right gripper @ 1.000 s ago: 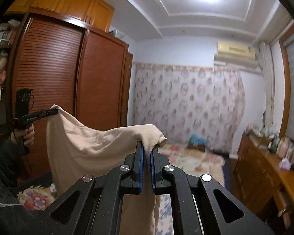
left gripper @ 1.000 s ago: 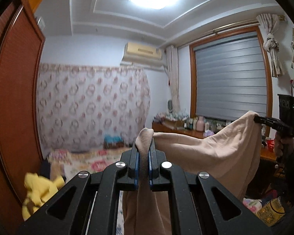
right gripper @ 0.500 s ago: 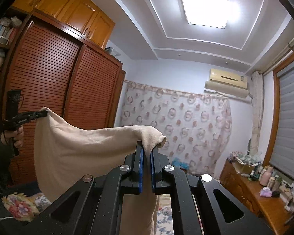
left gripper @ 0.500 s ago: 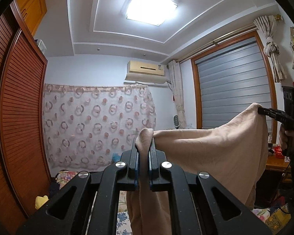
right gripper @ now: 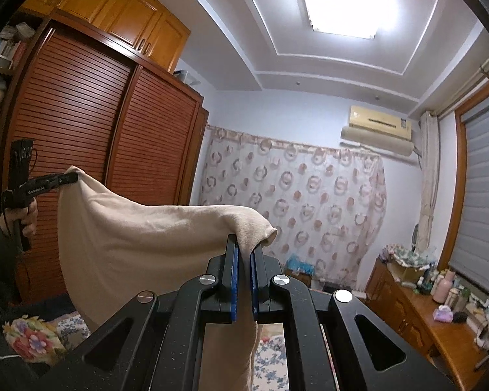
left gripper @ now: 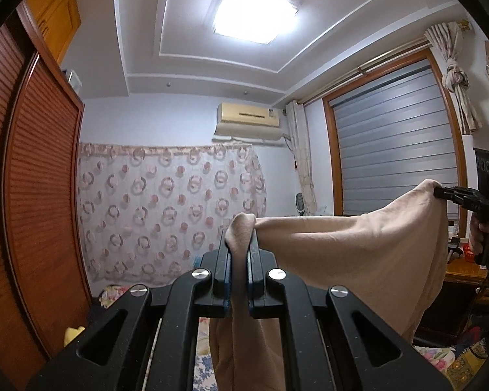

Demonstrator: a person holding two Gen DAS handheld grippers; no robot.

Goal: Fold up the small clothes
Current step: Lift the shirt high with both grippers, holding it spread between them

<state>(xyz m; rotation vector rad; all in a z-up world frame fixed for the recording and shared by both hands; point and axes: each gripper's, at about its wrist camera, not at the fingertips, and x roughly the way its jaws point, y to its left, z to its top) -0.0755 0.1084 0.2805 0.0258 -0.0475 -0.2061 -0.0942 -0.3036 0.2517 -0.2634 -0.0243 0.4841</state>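
Observation:
A beige garment point(left gripper: 358, 254) hangs stretched in the air between my two grippers, its body draping down. My left gripper point(left gripper: 239, 244) is shut on one top corner, which bunches above the blue pads. My right gripper point(right gripper: 244, 247) is shut on the other top corner of the garment point(right gripper: 140, 238). In the left wrist view the right gripper point(left gripper: 440, 192) shows at the far right, pinching the cloth. In the right wrist view the left gripper point(right gripper: 70, 177) shows at the far left, doing the same. Both are raised high and tilted up.
A brown louvered wardrobe point(right gripper: 91, 137) stands on the left. A patterned curtain point(left gripper: 166, 215) covers the far wall. A window with a grey blind point(left gripper: 394, 150) and a wooden dresser with bottles point(right gripper: 417, 306) are on the right. A floral bed point(right gripper: 270, 355) lies below.
Both grippers have risen and tilted upward with the garment, so more ceiling and less bed is in view. The cloth stays stretched between them.

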